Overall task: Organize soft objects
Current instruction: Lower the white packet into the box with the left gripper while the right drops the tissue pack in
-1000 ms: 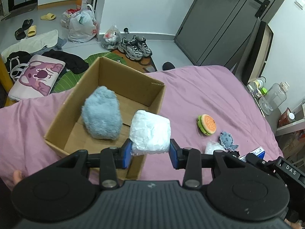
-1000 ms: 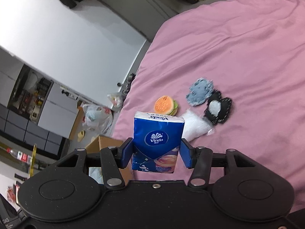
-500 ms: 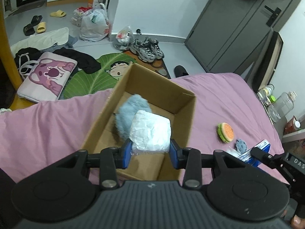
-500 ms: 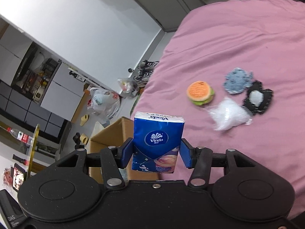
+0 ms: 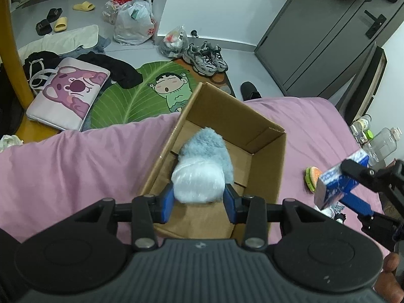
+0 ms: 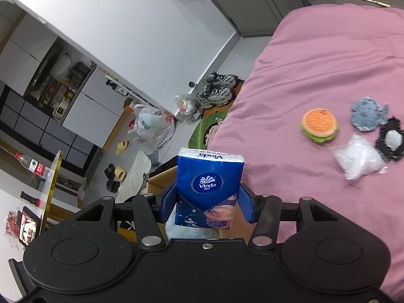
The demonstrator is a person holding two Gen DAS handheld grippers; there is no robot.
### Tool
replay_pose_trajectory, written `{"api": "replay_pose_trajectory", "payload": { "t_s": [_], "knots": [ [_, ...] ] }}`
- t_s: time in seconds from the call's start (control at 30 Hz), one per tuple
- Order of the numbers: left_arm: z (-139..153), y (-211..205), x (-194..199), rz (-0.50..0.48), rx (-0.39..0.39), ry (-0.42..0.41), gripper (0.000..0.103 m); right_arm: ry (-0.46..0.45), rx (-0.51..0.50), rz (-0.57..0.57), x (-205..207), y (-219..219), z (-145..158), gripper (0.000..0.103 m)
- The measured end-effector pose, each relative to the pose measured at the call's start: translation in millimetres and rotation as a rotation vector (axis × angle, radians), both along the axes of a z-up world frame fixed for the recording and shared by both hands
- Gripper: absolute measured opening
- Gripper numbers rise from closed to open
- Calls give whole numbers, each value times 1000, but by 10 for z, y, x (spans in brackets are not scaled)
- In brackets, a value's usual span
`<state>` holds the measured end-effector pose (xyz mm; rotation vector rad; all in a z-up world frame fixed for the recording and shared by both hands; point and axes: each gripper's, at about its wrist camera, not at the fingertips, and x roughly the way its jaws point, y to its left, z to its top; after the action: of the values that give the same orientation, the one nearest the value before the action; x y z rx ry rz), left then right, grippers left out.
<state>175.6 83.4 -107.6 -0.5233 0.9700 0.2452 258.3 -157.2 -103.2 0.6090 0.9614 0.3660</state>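
My left gripper (image 5: 199, 203) is shut on a white wrapped soft pack (image 5: 198, 180) and holds it over the open cardboard box (image 5: 267, 166) on the pink bed. A fluffy blue plush (image 5: 210, 142) lies inside the box. My right gripper (image 6: 207, 205) is shut on a blue Vinda tissue pack (image 6: 209, 185); it also shows in the left wrist view (image 5: 338, 179), right of the box. A burger plush (image 6: 319, 125), a blue knit piece (image 6: 366, 113), a black knit piece (image 6: 391, 140) and a clear bag (image 6: 358, 160) lie on the bed.
The pink bedspread (image 5: 75, 156) surrounds the box. Beyond the bed's edge the floor holds a leaf mat (image 5: 141, 93), sneakers (image 5: 205, 59), plastic bags (image 5: 133, 22) and a pink cushion (image 5: 70, 93). A bottle (image 5: 383, 142) stands at the right.
My left gripper has moved further over the box with the white pack. My right gripper with the tissue pack has swung left toward the box and now shows in the left wrist view.
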Motion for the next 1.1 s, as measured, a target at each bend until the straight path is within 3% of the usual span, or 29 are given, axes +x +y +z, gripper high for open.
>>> {"api": "replay_pose_trajectory", "payload": {
  "t_s": [0.13,0.4,0.53,0.8,0.93,1.1],
  "knots": [
    [-11,81,29,7,-33,7,50,11,-11,28,91,198,-2,51],
    [82,242,86,21,-4,9,55,16,-29,77,217,575,30,54],
    [79,290,114,34,16,13,60,33,-3,88,260,651,33,69],
    [89,246,111,52,49,11,70,29,-52,77,146,457,88,79],
    [160,153,83,62,83,-8,84,12,-74,72,81,304,159,81],
    [311,-1,45,32,129,-41,88,-7,-85,64,27,95,251,86]
  ]
}}
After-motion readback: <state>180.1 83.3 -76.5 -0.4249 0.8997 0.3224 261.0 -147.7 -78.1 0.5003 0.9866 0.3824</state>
